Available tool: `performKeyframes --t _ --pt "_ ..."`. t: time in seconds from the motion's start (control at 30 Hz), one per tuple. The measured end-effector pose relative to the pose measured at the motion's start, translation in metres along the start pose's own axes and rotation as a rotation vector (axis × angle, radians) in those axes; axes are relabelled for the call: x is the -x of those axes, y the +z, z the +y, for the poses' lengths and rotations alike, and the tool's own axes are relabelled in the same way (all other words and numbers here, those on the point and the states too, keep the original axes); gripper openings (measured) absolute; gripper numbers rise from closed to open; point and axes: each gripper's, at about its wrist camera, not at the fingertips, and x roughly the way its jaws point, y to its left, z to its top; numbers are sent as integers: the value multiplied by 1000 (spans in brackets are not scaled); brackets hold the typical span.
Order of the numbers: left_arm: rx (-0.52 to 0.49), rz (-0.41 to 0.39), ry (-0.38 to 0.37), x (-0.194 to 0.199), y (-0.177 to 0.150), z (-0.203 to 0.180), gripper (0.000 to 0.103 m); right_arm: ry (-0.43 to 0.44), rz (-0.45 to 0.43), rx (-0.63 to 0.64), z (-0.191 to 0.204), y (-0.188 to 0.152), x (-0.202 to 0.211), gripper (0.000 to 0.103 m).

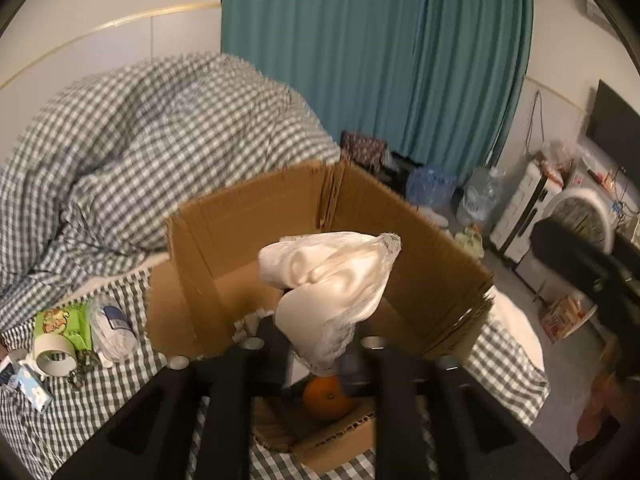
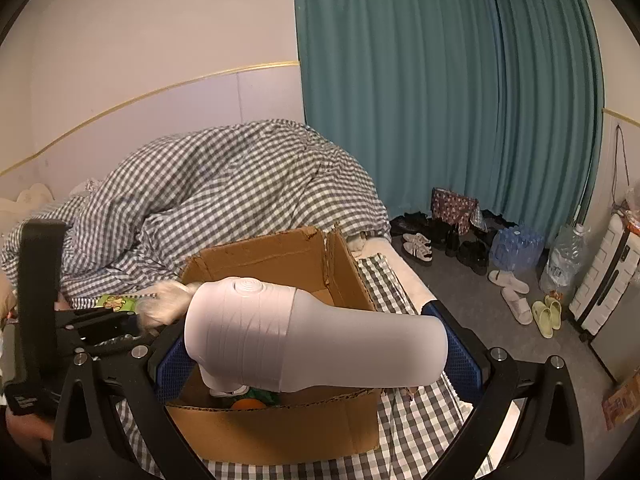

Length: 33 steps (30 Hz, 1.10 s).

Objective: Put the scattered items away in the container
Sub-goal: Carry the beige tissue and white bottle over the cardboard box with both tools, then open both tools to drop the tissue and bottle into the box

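An open cardboard box (image 1: pixel 404 224) stands on the checked bed; it also shows in the right wrist view (image 2: pixel 276 432). My left gripper (image 1: pixel 316 344) is shut on a white item in a clear plastic bag (image 1: pixel 328 280) and holds it above the box. An orange (image 1: pixel 326 398) lies inside the box below. My right gripper (image 2: pixel 316 340) is shut on a white hair dryer (image 2: pixel 316 328), held sideways over the box. The left gripper and the plastic bag (image 2: pixel 164 304) show at the left in the right wrist view.
On the bed left of the box lie a green packet (image 1: pixel 60 324), a tape roll (image 1: pixel 54 354), a white bottle (image 1: pixel 114 328) and a small blue box (image 1: pixel 32 390). A heaped checked duvet (image 1: pixel 140 140) lies behind. Shoes (image 2: pixel 418 246), water bottles (image 2: pixel 516 248) and a suitcase (image 2: pixel 608 280) stand on the floor right.
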Motion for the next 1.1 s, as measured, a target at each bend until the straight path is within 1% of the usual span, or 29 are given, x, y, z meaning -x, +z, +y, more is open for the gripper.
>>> performKeyframes --t 0.03,0.07,0.1,0.2,0.4,0.57,0.7,0.8,0.9,1.1 --pt "8 5 -3 -4 0 2 83 0 5 -1 -1 -1 -3 102" --pt "19 -4 -3 -5 -1 4 100 1 9 -1 -2 -1 -6 102" --pt "30 -23 -4 -5 -1 7 103 2 12 0 -3 -1 -9 102" --pt "30 -53 5 -2 -1 13 103 8 25 6 -1 -2 -21 102" --pt "-13 -84 135 8 -7 31 103 35 55 22 13 -3 -44 102" --pt "17 -99 208 23 -17 67 103 67 102 47 35 -10 -73 102" --pt "62 -92 228 31 -23 92 103 79 122 64 53 -16 -88 102" --pt "91 -91 242 37 -26 107 103 70 134 78 63 -18 -96 102" --pt "113 -89 245 40 -29 118 103 62 136 82 69 -21 -99 103" --pt "128 -89 249 45 -32 126 103 45 147 76 75 -21 -103 103"
